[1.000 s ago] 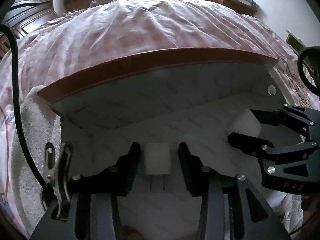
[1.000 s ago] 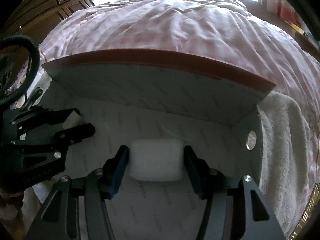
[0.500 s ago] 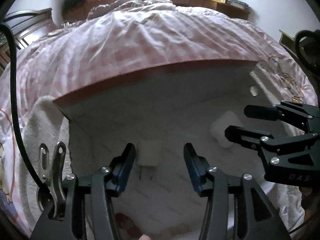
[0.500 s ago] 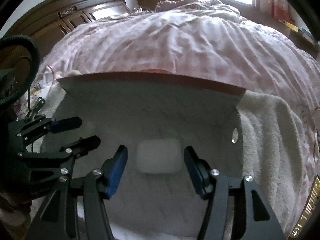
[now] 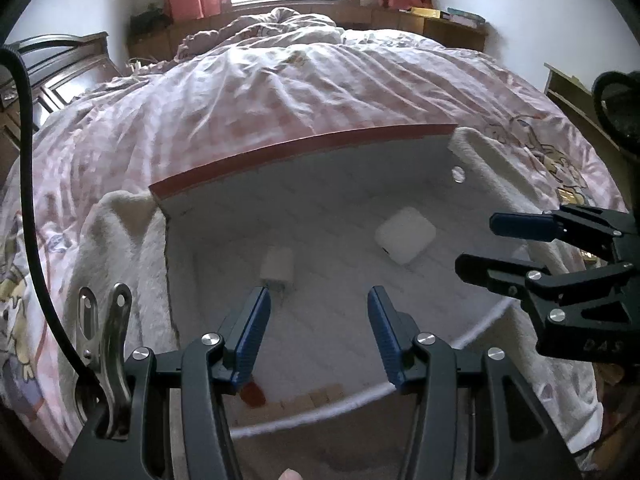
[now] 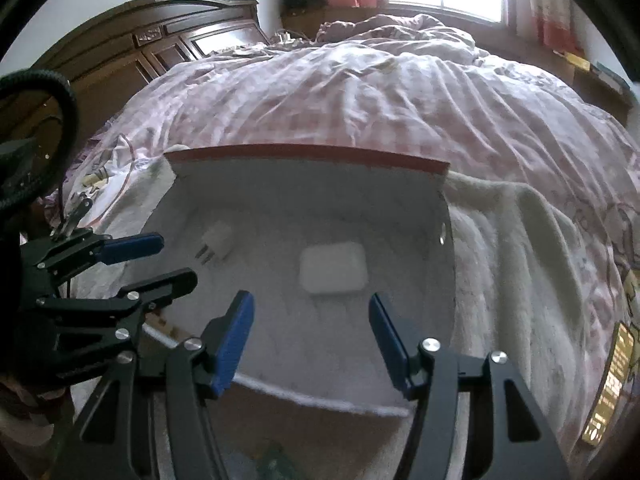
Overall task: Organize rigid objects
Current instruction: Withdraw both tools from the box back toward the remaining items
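A white plug charger [image 5: 277, 266] with two prongs lies on the floor of an open white box [image 5: 400, 168] with a red rim. It also shows in the right wrist view [image 6: 216, 242]. A white rounded case [image 5: 405, 234] lies to its right in the box, seen too in the right wrist view [image 6: 333, 267]. My left gripper [image 5: 318, 312] is open and empty, above and behind the charger. My right gripper [image 6: 310, 320] is open and empty, above and behind the case; it shows in the left wrist view [image 5: 486, 246] too.
The box sits on a white fluffy towel [image 6: 516, 256] on a bed with a pink checked quilt [image 5: 280, 92]. A dark wooden headboard [image 6: 132, 52] stands at the left. A metal clip [image 5: 105, 340] hangs by my left gripper.
Both grippers have opened, let go of the charger and the case, and pulled back and up out of the box. Both objects now lie on the box floor.
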The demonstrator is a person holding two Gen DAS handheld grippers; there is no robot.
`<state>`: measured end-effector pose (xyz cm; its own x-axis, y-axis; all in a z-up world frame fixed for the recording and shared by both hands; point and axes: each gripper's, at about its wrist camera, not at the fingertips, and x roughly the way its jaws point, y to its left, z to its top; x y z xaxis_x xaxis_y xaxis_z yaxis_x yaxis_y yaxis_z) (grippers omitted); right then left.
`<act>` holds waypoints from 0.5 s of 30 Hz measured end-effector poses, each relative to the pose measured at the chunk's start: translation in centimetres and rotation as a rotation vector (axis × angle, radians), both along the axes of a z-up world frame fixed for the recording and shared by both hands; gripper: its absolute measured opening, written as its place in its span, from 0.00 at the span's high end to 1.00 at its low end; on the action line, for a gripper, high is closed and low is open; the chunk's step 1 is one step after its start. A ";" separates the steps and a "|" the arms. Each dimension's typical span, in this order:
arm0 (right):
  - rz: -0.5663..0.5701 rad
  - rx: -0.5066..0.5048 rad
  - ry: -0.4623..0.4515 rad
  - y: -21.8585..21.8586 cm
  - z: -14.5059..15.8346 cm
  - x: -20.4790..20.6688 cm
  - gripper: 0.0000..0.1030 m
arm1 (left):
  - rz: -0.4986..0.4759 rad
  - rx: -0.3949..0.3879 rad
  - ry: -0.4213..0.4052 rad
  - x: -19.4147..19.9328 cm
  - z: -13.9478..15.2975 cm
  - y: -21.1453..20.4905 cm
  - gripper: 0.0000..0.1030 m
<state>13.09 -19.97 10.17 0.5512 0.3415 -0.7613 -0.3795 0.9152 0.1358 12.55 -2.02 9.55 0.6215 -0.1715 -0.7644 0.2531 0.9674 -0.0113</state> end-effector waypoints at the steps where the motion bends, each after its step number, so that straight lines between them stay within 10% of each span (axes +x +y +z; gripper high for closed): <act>1: -0.001 0.003 -0.001 -0.1 0.0 -0.5 0.39 | -0.002 -0.005 -0.005 -0.7 0.2 0.0 0.50; 15: -0.047 0.085 0.027 -2.1 -1.3 -7.0 0.39 | 0.011 -0.034 0.010 -6.7 -1.0 -0.3 0.50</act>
